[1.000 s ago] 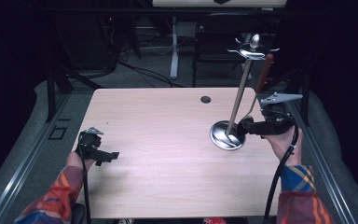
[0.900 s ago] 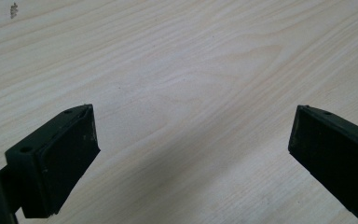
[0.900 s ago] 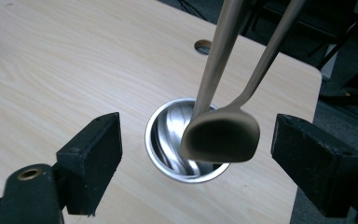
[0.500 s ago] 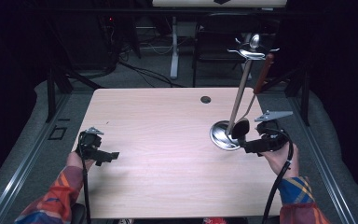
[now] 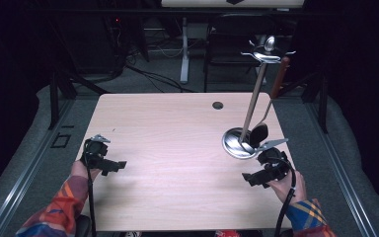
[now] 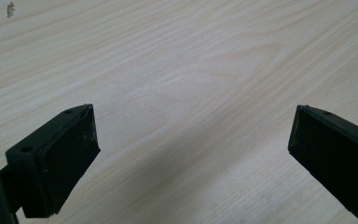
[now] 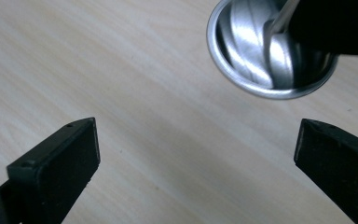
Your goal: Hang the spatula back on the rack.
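Note:
A shiny metal utensil stand (image 5: 250, 106) rises from a round steel base (image 5: 238, 143) (image 7: 270, 60) at the table's right side. A black ladle (image 5: 258, 134) with a wooden handle hangs from its top hooks, its bowl resting by the base. My right gripper (image 5: 254, 179) hovers open just in front of that base, nothing between its jaws; its own view (image 7: 193, 163) has bare wood there. My left gripper (image 5: 114, 166) is open near the table's left edge, over bare wood (image 6: 191, 154).
The light wooden table (image 5: 177, 148) has a small dark cable hole (image 5: 217, 105) near its far edge. Beyond the table stand dark furniture legs and floor cables (image 5: 153, 74). A grey floor rail (image 5: 29, 163) runs along the left.
My right gripper has drawn back from the stand's base toward the table's near edge and a little left. The left gripper has stayed put.

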`<state>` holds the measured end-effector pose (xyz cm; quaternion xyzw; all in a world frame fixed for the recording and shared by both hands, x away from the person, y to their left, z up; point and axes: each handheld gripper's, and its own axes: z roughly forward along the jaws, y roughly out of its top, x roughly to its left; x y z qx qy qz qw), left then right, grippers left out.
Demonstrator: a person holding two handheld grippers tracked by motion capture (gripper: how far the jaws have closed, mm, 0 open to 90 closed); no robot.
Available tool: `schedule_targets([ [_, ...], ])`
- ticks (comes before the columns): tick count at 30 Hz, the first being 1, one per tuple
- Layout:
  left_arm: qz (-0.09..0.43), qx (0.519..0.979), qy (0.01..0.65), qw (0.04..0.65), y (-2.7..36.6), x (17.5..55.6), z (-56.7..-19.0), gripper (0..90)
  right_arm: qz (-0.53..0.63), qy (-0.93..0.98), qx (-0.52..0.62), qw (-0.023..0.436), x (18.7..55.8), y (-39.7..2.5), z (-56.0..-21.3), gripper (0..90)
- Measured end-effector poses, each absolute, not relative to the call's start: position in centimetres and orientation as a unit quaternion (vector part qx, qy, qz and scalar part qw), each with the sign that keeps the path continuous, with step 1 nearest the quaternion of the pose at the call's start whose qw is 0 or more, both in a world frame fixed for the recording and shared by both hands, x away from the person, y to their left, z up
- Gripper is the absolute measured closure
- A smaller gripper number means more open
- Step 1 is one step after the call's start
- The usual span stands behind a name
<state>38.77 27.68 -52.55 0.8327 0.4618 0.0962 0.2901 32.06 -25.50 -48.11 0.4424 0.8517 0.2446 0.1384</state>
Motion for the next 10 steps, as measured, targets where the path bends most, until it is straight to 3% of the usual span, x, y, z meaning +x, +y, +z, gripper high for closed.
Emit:
schedule_targets([
  [7,0.096,0.835,0.459,0.288,27.6,38.8,-52.6,1.4,0.222,0.864,0.441,0.098,31.8,-25.8,-49.9,0.0],
  [10,0.097,0.835,0.459,0.287,27.5,38.9,-52.6,1.4,0.211,0.868,0.437,0.105,32.0,-25.8,-50.1,0.0],
])
